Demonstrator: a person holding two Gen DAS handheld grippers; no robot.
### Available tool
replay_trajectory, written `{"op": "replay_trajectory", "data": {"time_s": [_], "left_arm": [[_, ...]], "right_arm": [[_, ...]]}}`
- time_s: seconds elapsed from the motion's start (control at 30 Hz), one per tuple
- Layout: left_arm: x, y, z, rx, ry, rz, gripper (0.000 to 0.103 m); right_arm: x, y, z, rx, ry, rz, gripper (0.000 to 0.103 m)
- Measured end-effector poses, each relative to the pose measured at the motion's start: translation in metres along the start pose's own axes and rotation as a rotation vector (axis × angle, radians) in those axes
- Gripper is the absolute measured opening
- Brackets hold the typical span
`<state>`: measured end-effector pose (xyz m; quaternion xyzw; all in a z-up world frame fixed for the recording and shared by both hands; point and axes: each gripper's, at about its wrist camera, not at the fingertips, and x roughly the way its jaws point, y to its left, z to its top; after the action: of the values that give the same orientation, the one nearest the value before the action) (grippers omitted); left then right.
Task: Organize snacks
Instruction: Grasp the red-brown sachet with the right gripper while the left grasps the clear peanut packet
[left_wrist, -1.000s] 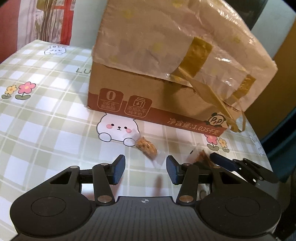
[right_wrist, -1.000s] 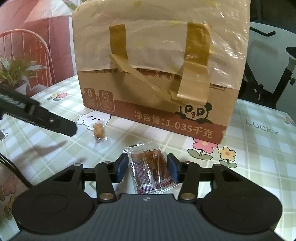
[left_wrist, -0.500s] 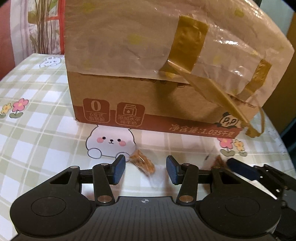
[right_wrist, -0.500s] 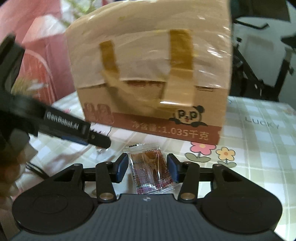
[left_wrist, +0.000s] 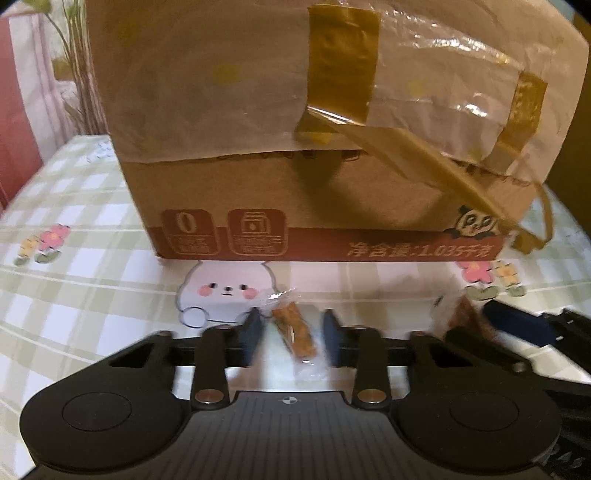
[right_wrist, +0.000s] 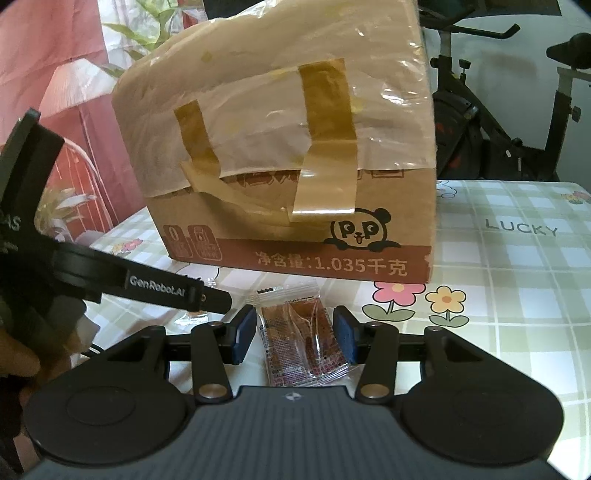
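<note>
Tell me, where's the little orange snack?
In the left wrist view, the orange snack lies between the left gripper fingers, just below the bunny print.

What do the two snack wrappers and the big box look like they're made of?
Small snack packet: clear glossy plastic film, likely; glare spots, brown contents showing through. Flat snack packet: clear film with printed dots and crinkled, sealed edges. Box: matte brown corrugated cardboard, apparently, under shiny plastic sheeting held by tan tape.
</note>
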<state>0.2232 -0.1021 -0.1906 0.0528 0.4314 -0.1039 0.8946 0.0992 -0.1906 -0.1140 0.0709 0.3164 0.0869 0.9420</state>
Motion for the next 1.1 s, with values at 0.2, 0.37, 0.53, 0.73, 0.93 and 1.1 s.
{"op": "replay_trajectory", "data": {"time_s": [0.2, 0.37, 0.53, 0.73, 0.93, 1.1], "left_arm": [[-0.012, 0.005, -0.008, 0.029, -0.006, -0.022, 0.019], [-0.029, 0.003, -0.015, 0.066, -0.025, -0.051, 0.019], [-0.041, 0.005, -0.017, 0.067, -0.055, -0.084, 0.019], [-0.052, 0.020, -0.026, 0.018, -0.053, -0.117, 0.019], [-0.060, 0.041, -0.032, -0.034, -0.072, -0.154, 0.019], [-0.065, 0.053, -0.036, -0.059, -0.098, -0.189, 0.019]], "right_arm": [[-0.001, -0.004, 0.001, 0.020, -0.009, 0.015, 0.049], [-0.001, -0.003, 0.000, 0.013, -0.009, 0.022, 0.049], [-0.001, -0.001, 0.000, 0.000, -0.009, 0.021, 0.049], [0.000, 0.003, 0.000, -0.027, -0.006, 0.015, 0.049], [0.001, 0.010, -0.001, -0.075, -0.002, 0.003, 0.049], [0.002, 0.017, -0.004, -0.117, 0.000, -0.019, 0.049]]}}
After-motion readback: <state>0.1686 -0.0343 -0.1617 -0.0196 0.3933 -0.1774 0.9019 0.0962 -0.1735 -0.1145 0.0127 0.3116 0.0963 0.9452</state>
